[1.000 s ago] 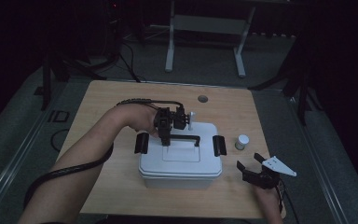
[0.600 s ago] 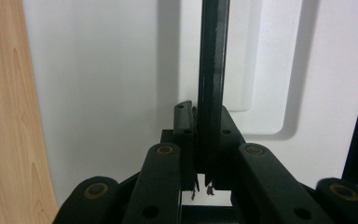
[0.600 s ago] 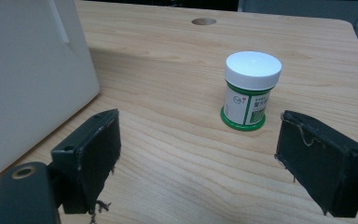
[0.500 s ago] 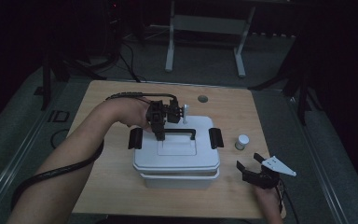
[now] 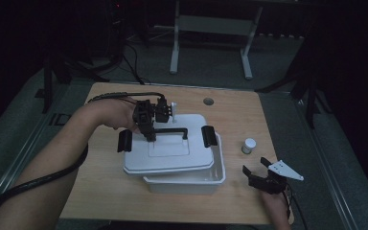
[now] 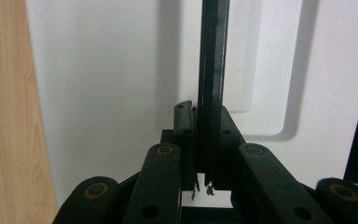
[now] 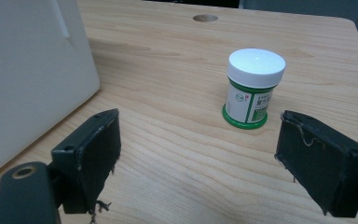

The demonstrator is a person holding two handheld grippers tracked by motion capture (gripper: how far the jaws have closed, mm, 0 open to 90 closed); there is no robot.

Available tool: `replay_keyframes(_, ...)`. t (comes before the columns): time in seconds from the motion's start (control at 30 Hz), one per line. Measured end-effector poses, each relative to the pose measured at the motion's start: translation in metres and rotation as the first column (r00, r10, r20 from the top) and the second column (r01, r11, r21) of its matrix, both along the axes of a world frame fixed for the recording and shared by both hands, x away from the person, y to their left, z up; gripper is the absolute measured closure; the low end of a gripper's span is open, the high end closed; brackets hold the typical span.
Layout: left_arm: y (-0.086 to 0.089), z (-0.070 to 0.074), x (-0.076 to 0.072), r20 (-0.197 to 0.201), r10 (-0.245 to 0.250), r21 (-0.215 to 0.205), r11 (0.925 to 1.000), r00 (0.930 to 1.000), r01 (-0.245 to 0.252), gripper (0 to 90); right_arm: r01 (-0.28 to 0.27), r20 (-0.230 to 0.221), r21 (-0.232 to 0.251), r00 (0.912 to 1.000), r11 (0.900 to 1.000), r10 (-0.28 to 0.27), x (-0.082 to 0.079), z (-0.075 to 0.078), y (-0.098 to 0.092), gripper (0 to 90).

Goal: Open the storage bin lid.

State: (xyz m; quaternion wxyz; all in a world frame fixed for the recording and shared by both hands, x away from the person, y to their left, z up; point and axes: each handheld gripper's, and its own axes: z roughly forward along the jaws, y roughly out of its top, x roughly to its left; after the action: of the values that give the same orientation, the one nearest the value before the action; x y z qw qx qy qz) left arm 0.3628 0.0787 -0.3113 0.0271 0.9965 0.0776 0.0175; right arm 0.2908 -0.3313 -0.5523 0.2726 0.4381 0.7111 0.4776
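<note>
Nearest me, the right gripper (image 5: 263,178) rests on the table (image 5: 105,191) with its jaws wide apart, and the small jar (image 7: 253,87) stands upright just beyond its fingertips, untouched. Farther off, the left gripper (image 5: 149,135) pinches the black handle (image 6: 213,70) of the white lid (image 5: 167,155). The handle's bar runs across the lid, which sits skewed left over the open box (image 5: 191,178).

- The left gripper (image 6: 204,154) clamps a thin black handle bar (image 6: 213,70), its two black jaws closed tight on either side of it.
- The bar runs straight up from the jaws across a white plastic lid (image 6: 107,93).
- A strip of pale wooden worktop (image 6: 4,116) shows at the left edge.
</note>
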Motion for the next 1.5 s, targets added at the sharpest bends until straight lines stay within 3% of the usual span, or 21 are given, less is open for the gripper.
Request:
replay_keyframes(0.2,0.020,0.008,-0.001,0.027,0.041,0.010,0.9991,0.9988,-0.041,83.5,0.002,-0.002,0.003,1.0000,1.000,-0.002,0.000,0.000,0.000,13.4)
replay_keyframes(0.33,0.035,0.013,-0.003,0.025,0.069,-0.003,0.9976,0.9973,-0.069,83.5,0.004,-0.004,0.001,1.0000,1.000,-0.004,0.000,0.000,0.000,13.4)
replay_keyframes(0.5,0.050,0.012,-0.004,0.029,0.097,0.011,0.9952,0.9949,-0.097,83.5,0.000,-0.003,0.000,1.0000,1.000,0.000,0.000,0.000,0.000,13.4)
replay_keyframes(0.87,0.083,0.015,-0.006,0.024,0.170,-0.032,0.9851,0.9852,-0.169,83.5,0.001,-0.001,-0.005,1.0000,1.000,-0.001,0.000,0.000,0.001,13.4)
replay_keyframes(1.03,0.116,0.010,-0.008,0.026,0.232,-0.043,0.9720,0.9723,-0.231,83.5,0.000,-0.002,-0.002,1.0000,1.000,0.000,0.000,0.000,0.001,13.4)
replay_keyframes(1.2,0.147,0.001,-0.012,0.016,0.302,-0.042,0.9527,0.9532,-0.301,83.5,0.001,-0.002,-0.001,1.0000,1.000,-0.001,0.000,0.000,0.000,13.4)
replay_keyframes(1.23,0.147,0.001,-0.012,0.016,0.302,-0.042,0.9527,0.9532,-0.301,83.5,0.002,-0.002,-0.003,1.0000,1.000,-0.002,0.000,0.000,0.001,13.4)
replay_keyframes(1.3,0.166,-0.004,-0.016,0.011,0.335,-0.055,0.9410,0.9422,-0.334,83.5,0.001,-0.003,-0.006,1.0000,1.000,-0.001,0.000,0.000,0.001,13.4)
replay_keyframes(1.33,0.166,-0.004,-0.016,0.011,0.335,-0.055,0.9410,0.9422,-0.334,83.5,0.002,-0.004,-0.008,1.0000,1.000,-0.002,0.000,0.000,0.001,13.4)
replay_keyframes(1.37,0.177,-0.007,-0.019,0.015,0.359,-0.053,0.9323,0.9332,-0.358,83.5,0.003,-0.005,-0.008,1.0000,1.000,-0.003,0.000,0.000,0.001,13.4)
replay_keyframes(1.4,0.177,-0.007,-0.019,0.015,0.359,-0.053,0.9323,0.9332,-0.358,83.5,0.003,-0.003,-0.009,1.0000,1.000,-0.003,0.000,0.000,0.001,13.5)
replay_keyframes(1.43,0.187,-0.013,-0.022,0.018,0.379,-0.050,0.9245,0.9251,-0.378,83.5,0.005,-0.003,-0.009,1.0000,1.000,-0.005,0.000,0.000,0.001,13.5)
replay_keyframes(1.5,0.197,-0.022,-0.025,0.008,0.392,-0.047,0.9190,0.9198,-0.391,83.5,0.004,-0.004,-0.008,1.0000,1.000,-0.004,0.000,0.000,0.001,13.5)
